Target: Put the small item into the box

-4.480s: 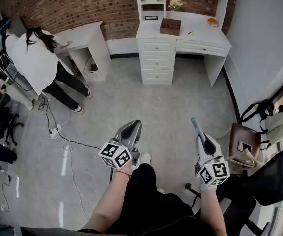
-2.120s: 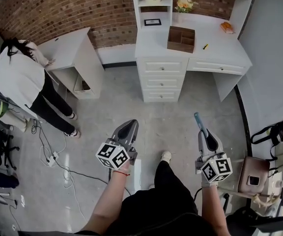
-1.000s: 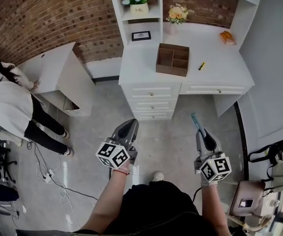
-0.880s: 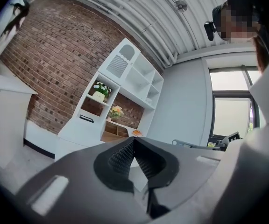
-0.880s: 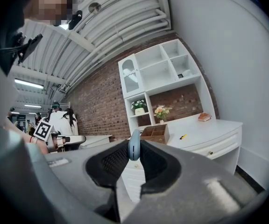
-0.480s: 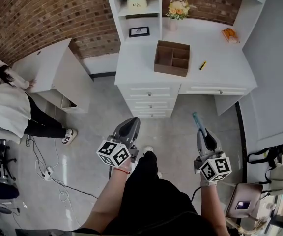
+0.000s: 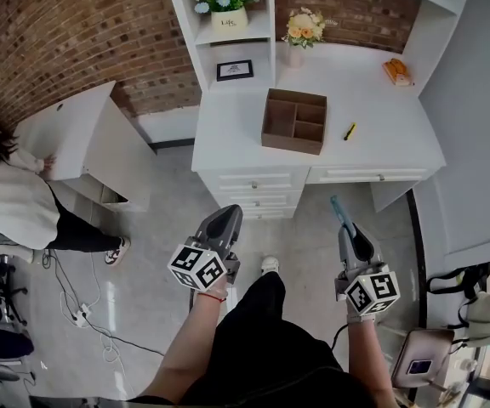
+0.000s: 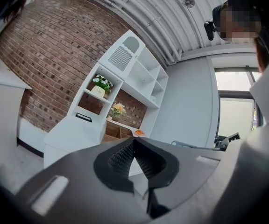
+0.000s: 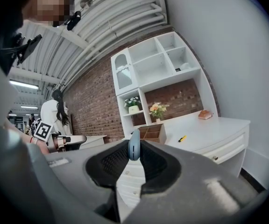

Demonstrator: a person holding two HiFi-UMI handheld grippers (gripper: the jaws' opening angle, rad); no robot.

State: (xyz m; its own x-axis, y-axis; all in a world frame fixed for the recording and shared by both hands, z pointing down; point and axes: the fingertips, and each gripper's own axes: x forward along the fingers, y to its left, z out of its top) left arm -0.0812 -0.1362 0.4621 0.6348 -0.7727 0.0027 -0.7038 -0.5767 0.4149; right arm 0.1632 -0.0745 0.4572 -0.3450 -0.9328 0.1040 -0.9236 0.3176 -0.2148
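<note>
A brown wooden box [image 7: 293, 121] with open compartments stands on the white desk [image 7: 373, 155], well ahead of both grippers. It also shows in the right gripper view, as the box [image 9: 153, 133]. My right gripper [image 7: 348, 228] is shut on a small blue item [image 7: 339, 207], which sticks out past its tips; the same blue item [image 9: 133, 145] sits pinched between the jaws. My left gripper [image 7: 230, 213] is shut with nothing in it, its tips [image 8: 134, 142] meeting. Both are held over the floor, short of the desk.
On the desk lie a yellow pen-like thing [image 7: 350, 131] and an orange object [image 7: 397, 71]. Shelves above hold flower pots [image 7: 222, 11] and a small frame [image 7: 234, 70]. A person in a white top [image 7: 7, 202] stands at a white side table [image 7: 75, 134]. Cables [image 7: 79, 313] lie on the floor.
The desk and the box have come nearer and larger in the head view as I walked toward them. Both grippers keep the same pose; the blue item stays held.
</note>
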